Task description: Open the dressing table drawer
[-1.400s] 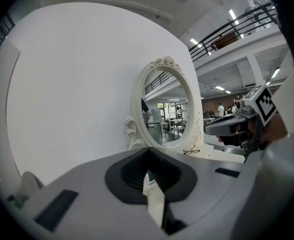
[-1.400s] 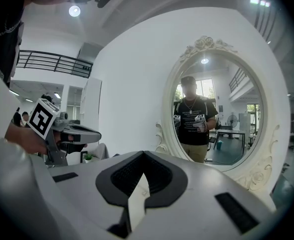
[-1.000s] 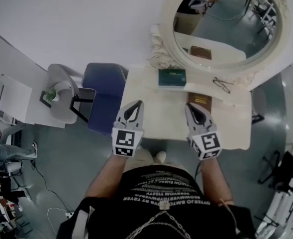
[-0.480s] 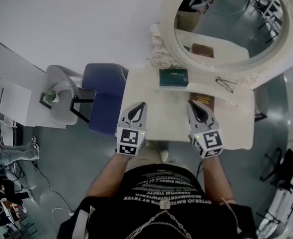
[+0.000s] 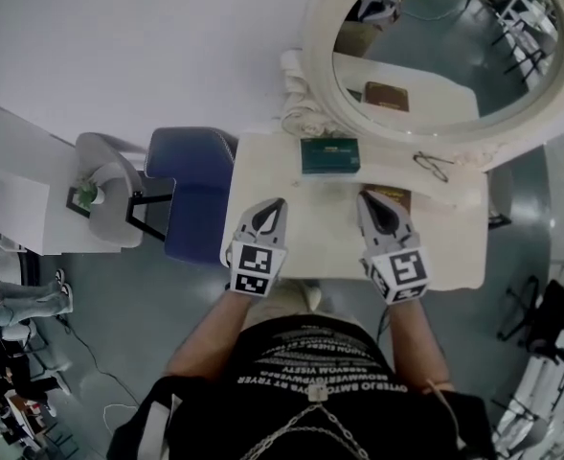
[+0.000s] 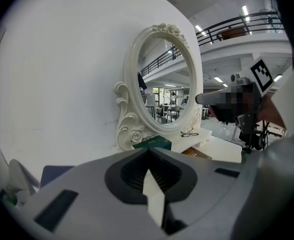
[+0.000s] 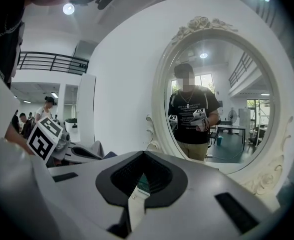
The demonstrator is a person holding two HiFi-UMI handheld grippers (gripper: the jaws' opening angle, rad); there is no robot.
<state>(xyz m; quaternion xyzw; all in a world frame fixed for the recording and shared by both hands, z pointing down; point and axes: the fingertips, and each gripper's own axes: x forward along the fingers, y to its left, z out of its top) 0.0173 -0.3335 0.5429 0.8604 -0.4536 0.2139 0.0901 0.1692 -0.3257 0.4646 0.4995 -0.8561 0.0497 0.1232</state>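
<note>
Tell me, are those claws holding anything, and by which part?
Nothing is held: the left claw and the right claw are both shut and empty.

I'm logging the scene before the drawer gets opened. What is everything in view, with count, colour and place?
dressing table: one, cream, against the wall
mirror: one, oval, white ornate frame, at the table's back
box: one, green, below the mirror
flat thing: one, brown, by the right tongs' tip
glasses: one pair, dark, right of the box
chair: one, blue, left of the table
left tongs: grey, shut, empty
right tongs: grey, shut, empty
</note>
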